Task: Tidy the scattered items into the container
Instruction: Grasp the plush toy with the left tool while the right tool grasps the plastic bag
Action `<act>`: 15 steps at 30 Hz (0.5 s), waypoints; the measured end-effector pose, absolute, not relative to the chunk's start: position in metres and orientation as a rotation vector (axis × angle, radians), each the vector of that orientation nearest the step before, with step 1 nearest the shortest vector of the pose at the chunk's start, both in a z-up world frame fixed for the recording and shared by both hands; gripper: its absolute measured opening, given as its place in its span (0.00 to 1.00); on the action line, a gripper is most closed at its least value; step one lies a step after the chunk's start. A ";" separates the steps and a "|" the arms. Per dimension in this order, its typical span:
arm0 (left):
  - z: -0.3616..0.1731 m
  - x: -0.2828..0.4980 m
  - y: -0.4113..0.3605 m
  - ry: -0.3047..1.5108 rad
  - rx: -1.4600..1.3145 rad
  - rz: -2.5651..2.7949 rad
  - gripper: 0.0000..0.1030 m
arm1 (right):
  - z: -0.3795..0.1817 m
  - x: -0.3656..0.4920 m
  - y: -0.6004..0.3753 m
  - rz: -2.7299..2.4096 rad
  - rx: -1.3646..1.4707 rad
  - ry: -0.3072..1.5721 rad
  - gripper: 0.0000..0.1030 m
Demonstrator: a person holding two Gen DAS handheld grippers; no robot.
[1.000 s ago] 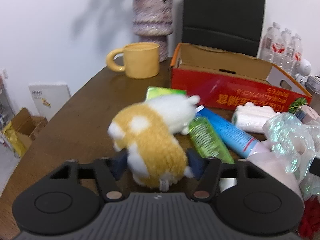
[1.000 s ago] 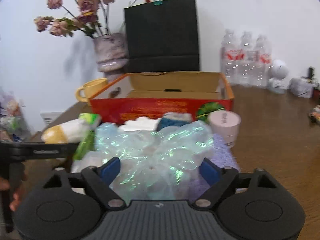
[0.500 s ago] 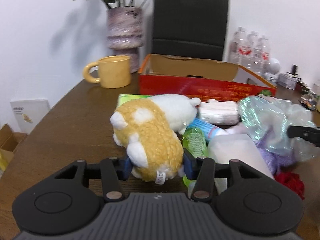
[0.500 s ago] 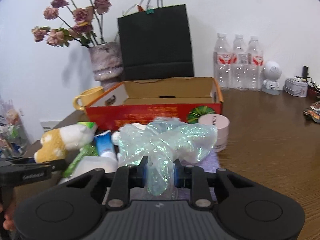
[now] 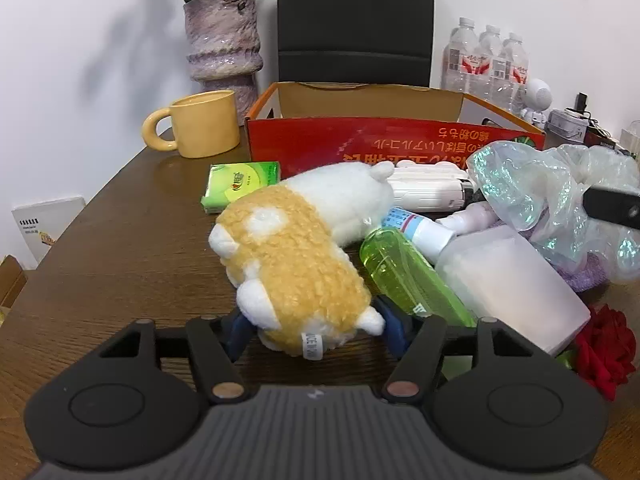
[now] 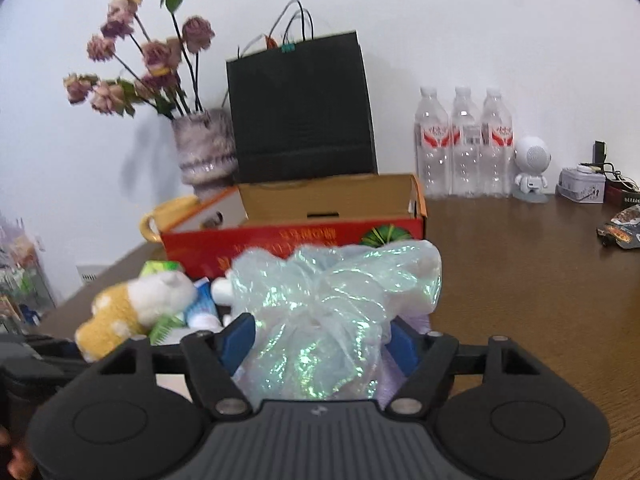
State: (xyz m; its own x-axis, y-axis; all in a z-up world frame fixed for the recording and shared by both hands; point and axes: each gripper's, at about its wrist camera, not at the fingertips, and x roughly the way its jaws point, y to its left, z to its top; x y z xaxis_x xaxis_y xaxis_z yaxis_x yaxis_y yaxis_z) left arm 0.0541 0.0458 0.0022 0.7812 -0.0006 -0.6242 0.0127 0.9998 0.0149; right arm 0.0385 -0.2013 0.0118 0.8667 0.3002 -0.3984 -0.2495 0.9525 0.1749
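A yellow-and-white plush toy (image 5: pixel 296 256) lies on the brown table (image 5: pixel 120 248), its rear end between the blue pads of my left gripper (image 5: pixel 316 328). The jaws are opening and the pads barely touch its fur. My right gripper (image 6: pixel 320 344) is also opening, with a crumpled iridescent plastic bag (image 6: pixel 332 296) puffed up between its pads. Around them lie a green bottle (image 5: pixel 408 280), a blue-and-white tube (image 5: pixel 416 228), a frosted white container (image 5: pixel 508 284), a white roll (image 5: pixel 428 192), a green tissue pack (image 5: pixel 240 184) and a red rose (image 5: pixel 604 348). Behind them stands the open red cardboard box (image 5: pixel 360 148).
A yellow mug (image 5: pixel 200 124) and a vase of dried flowers (image 5: pixel 224 48) stand left of the box, a black paper bag (image 6: pixel 300 108) behind it. Three water bottles (image 6: pixel 464 144), a white figurine (image 6: pixel 532 168), a tin (image 6: pixel 580 184) and a snack packet (image 6: pixel 620 232) sit at the right.
Both grippers squeezed in half a second ago and now stand wider. The right pads had pinched the bag narrow; it has puffed out again. The left view has edged closer to the pile.
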 end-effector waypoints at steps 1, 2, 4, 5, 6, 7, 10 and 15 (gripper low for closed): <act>0.002 0.054 0.047 0.675 0.012 -0.008 0.65 | 0.013 0.037 -0.201 0.296 0.127 0.426 0.70; 0.002 0.054 0.048 0.677 0.006 -0.008 0.66 | 0.012 0.038 -0.197 0.295 0.098 0.431 0.72; 0.001 0.054 0.048 0.677 0.010 -0.005 0.66 | 0.010 0.041 -0.188 0.291 0.032 0.445 0.71; 0.002 0.053 0.048 0.668 0.008 -0.007 0.53 | 0.007 0.045 -0.184 0.288 0.009 0.463 0.68; 0.003 0.052 0.049 0.659 0.005 -0.009 0.46 | 0.003 0.049 -0.180 0.285 -0.013 0.483 0.51; 0.004 0.049 0.049 0.646 -0.003 -0.014 0.45 | 0.000 0.052 -0.176 0.282 -0.035 0.502 0.31; 0.013 0.040 0.050 0.612 -0.031 -0.045 0.43 | 0.004 0.049 -0.183 0.313 0.029 0.478 0.19; 0.046 0.023 0.044 0.521 -0.040 -0.067 0.43 | 0.023 0.039 -0.197 0.341 0.089 0.427 0.14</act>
State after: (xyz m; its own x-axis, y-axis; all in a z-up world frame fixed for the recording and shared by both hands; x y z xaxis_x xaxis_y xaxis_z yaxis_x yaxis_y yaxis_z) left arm 0.0229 0.0436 0.0456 0.8653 -0.0740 -0.4957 0.0537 0.9970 -0.0552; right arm 0.0387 -0.1970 0.0228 0.8545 0.3420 -0.3910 -0.3050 0.9396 0.1554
